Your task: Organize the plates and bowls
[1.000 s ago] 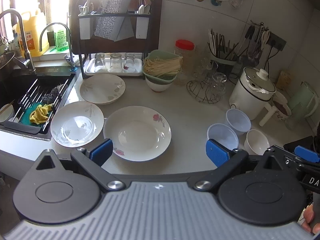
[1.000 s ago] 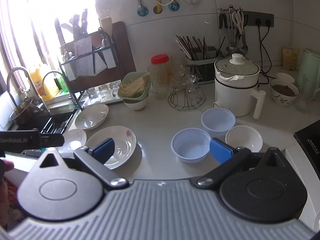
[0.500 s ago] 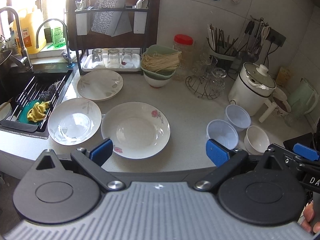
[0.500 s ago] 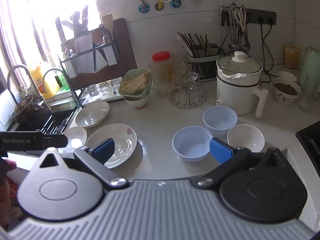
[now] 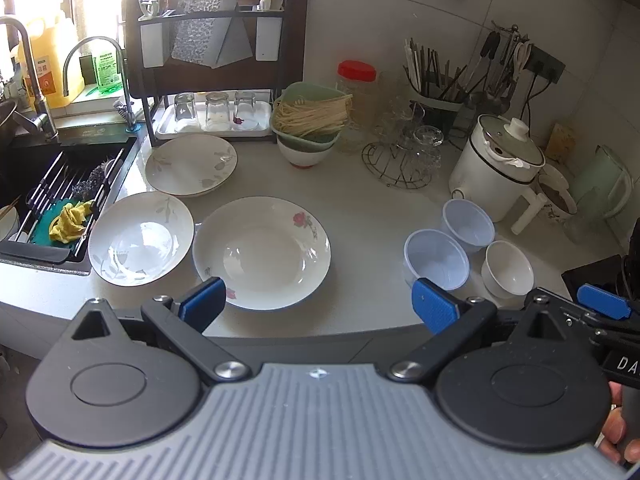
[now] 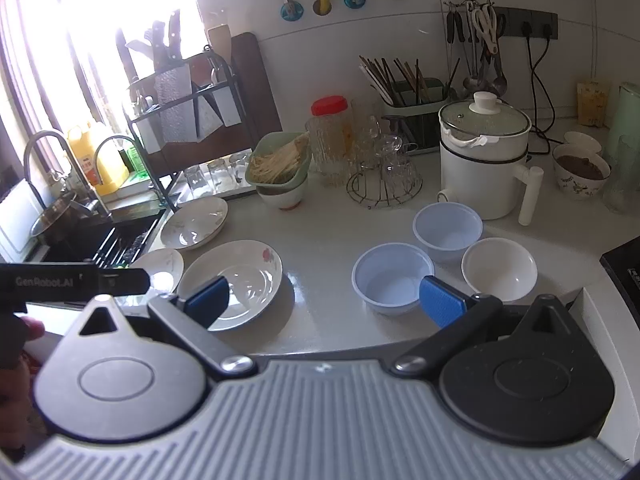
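Note:
Three white plates lie on the counter: a rose-patterned plate (image 5: 262, 252) in front, a leaf-patterned plate (image 5: 141, 239) to its left by the sink, and another plate (image 5: 191, 165) behind. Two pale blue bowls (image 5: 436, 260) (image 5: 467, 225) and a white bowl (image 5: 507, 269) sit to the right. My left gripper (image 5: 316, 306) is open and empty, held near the counter's front edge before the rose plate. My right gripper (image 6: 324, 300) is open and empty, before the nearer blue bowl (image 6: 393, 278), with the white bowl (image 6: 499, 269) to its right.
A sink (image 5: 52, 188) with a rack and yellow cloth lies at left. A dish rack (image 5: 216, 80) with glasses, a green basket of noodles (image 5: 310, 118), a wire glass stand (image 5: 404, 160) and a white electric pot (image 5: 496, 164) line the back.
Both grippers have drawn back and up a little from the counter, so the plates and bowls sit higher in view. Nothing on the counter has moved.

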Demonstrator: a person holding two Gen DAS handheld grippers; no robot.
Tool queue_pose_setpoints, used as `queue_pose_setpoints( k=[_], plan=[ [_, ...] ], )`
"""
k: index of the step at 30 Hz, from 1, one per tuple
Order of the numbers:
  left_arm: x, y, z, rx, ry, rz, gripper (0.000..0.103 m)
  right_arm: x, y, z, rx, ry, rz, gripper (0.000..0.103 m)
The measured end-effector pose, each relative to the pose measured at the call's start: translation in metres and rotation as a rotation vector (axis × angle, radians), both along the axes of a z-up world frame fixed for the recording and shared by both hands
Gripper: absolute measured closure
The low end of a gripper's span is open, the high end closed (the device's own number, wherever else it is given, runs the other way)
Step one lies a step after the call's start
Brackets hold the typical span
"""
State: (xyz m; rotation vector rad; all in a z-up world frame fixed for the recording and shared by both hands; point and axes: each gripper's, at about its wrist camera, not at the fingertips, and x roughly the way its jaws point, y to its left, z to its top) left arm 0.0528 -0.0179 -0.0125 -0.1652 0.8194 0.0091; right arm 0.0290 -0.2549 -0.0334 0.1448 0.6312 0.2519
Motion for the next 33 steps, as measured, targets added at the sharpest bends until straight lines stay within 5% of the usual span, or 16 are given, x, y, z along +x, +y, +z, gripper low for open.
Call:
queue_pose_setpoints(
  k=[17,33],
  plan=[
    [0.007,-0.031,-0.017,0.010,0.030,0.023,0.002,0.004,-0.029,-0.010,0.026,-0.015,0.036,0.000],
    [-0.001,-0.047,-0.024,0.030,0.048,0.161,0.002,0.006,-0.049,-0.024,0.056,-0.044,0.078,0.001]
  ],
)
